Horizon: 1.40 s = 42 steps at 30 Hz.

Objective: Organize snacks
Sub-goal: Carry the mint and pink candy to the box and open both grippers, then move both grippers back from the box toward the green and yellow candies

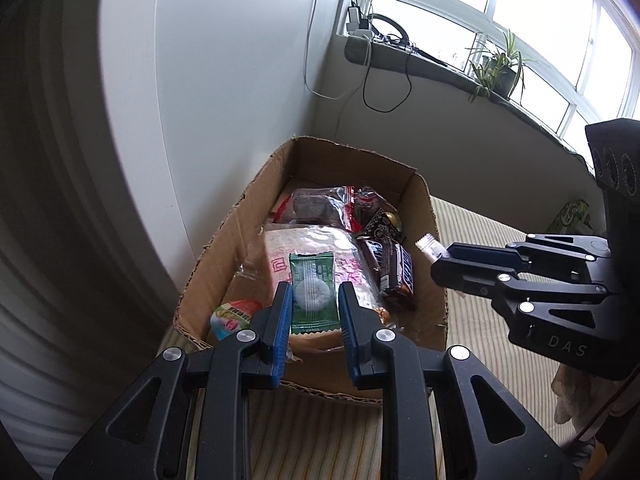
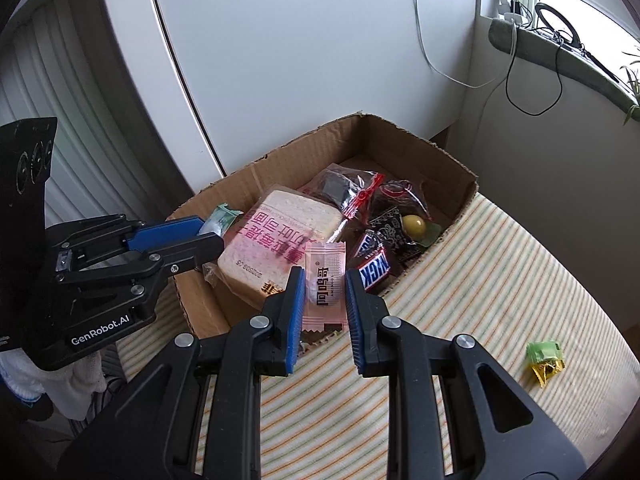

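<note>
Left tool (image 1: 313, 312) clamped, tilted downward; right tool (image 2: 323, 300) clamped, tilted downward, just beside left.

Daylight pours in from the window (image 1: 500, 20) at upper right — its panes are blown out to pure white in the left wrist view. The white wall (image 2: 300, 60) sits evenly lit, shadows soft. Inside the cardboard box (image 2: 280, 168) it's dimmer, with glare on the plastic wrappers. Fisheye bending curves every edge, corners go black — left margins smear dark and blurry.
</note>
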### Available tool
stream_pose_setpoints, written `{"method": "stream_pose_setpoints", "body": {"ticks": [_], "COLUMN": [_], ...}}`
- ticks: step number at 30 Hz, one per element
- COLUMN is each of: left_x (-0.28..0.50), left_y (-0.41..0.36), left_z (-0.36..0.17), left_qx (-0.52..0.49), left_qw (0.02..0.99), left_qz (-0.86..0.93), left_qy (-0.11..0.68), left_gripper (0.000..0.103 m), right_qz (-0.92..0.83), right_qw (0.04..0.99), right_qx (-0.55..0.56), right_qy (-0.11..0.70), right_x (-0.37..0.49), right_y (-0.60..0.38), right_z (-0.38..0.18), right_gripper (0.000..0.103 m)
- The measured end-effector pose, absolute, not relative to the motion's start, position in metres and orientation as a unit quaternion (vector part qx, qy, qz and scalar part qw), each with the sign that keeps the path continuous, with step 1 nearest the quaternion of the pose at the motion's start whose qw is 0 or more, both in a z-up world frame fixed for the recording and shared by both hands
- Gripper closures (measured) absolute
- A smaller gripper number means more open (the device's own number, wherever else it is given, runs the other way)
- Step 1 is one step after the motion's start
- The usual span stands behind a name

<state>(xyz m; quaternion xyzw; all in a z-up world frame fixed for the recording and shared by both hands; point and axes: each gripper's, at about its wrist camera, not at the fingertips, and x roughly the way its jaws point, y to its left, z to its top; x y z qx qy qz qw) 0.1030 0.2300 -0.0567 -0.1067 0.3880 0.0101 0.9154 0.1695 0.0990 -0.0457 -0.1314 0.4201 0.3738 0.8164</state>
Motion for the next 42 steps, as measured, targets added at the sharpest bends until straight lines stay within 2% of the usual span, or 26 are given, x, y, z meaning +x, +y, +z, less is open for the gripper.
{"method": "stream_pose_setpoints", "body": {"ticks": [3,6,12,14,15,16,17,30,42], "left_x": [0.105,0.104,0.102,0.103,0.103,0.103,0.104,0.117,0.133], "left_y": [0.231,0.233,0.233,0.232,0.23,0.229,0.227,0.189,0.14], "left_z": [-0.058,-0.058,-0.056,-0.055,-0.054,-0.053,-0.052,-0.041,-0.039], "left_qx": [-0.106,-0.106,-0.11,-0.111,-0.112,-0.112,-0.111,-0.111,-0.095], "left_qw": [0.914,0.914,0.914,0.915,0.915,0.915,0.916,0.921,0.919], "left_qz": [0.01,0.014,0.014,0.013,0.012,0.01,0.009,-0.031,-0.073], "left_qy": [0.391,0.391,0.389,0.388,0.387,0.387,0.386,0.373,0.376], "left_gripper": [0.077,0.062,0.061,0.061,0.061,0.061,0.061,0.061,0.061], "right_qz": [0.372,0.369,0.357,0.354,0.353,0.35,0.348,0.301,0.255], "right_qw": [0.816,0.816,0.822,0.825,0.827,0.831,0.834,0.856,0.867], "right_qx": [-0.131,-0.127,-0.119,-0.119,-0.117,-0.116,-0.116,-0.105,-0.075], "right_qy": [0.423,0.425,0.426,0.425,0.422,0.416,0.413,0.406,0.421], "right_x": [0.17,0.172,0.176,0.177,0.177,0.176,0.175,0.188,0.205], "right_y": [0.101,0.101,0.094,0.09,0.087,0.083,0.08,0.009,-0.066], "right_z": [-0.046,-0.048,-0.047,-0.046,-0.044,-0.042,-0.04,-0.021,-0.027], "right_gripper": [0.082,0.082,0.08,0.067,0.053,0.043,0.041,0.04,0.04]}}
